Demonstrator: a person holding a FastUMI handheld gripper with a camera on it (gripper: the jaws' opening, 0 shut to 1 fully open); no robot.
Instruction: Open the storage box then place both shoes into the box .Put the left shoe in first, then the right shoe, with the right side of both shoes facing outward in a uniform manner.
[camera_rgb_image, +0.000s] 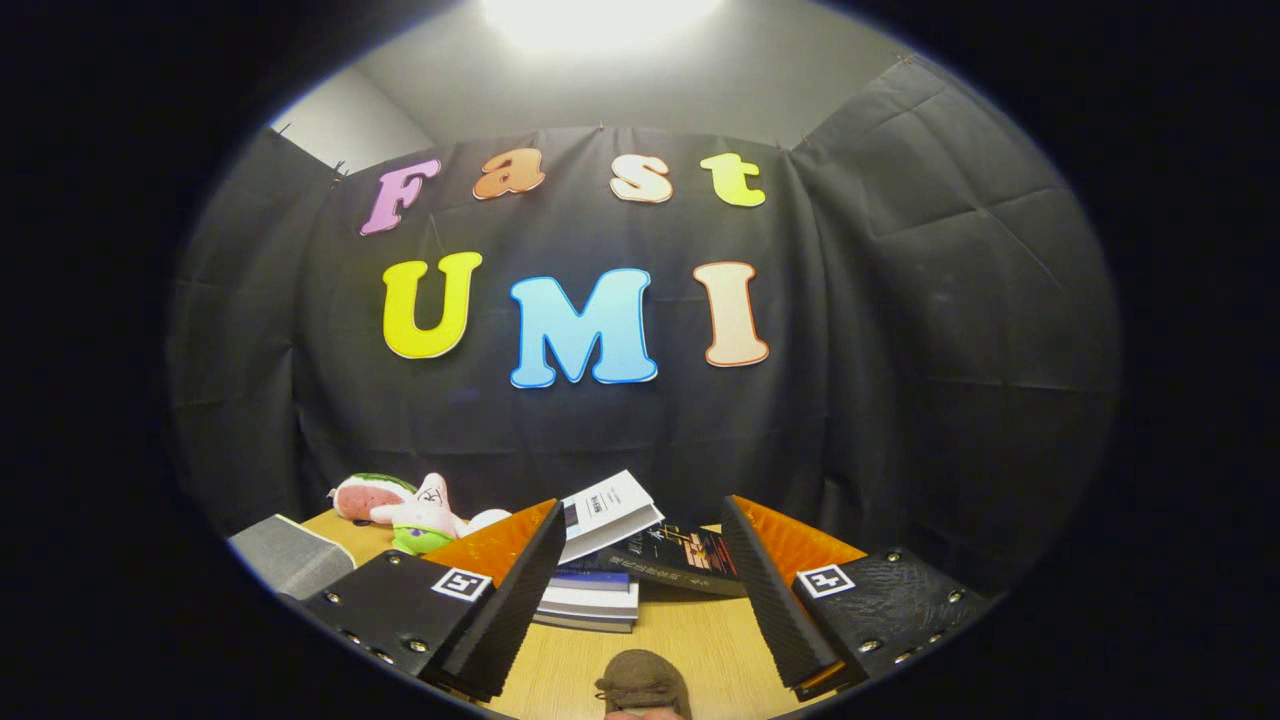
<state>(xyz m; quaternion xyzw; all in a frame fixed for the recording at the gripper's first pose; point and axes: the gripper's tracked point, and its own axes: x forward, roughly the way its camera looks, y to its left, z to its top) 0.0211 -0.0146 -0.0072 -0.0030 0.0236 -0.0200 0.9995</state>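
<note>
Gripper view: hand-held gripper (640, 600) gapes empty above the brown suede shoe (642, 682) on the wooden bench (700, 640); descending off-centre risks nudging it away.

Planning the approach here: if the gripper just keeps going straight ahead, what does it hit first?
Probably the stack of books on the table, just ahead between the open fingers of the gripper; depth is unclear.

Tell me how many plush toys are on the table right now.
2. A pink star plush sits beyond the left one of the open fingers, and a watermelon-slice plush lies beside it. Others may be hidden behind the fingers.
</note>
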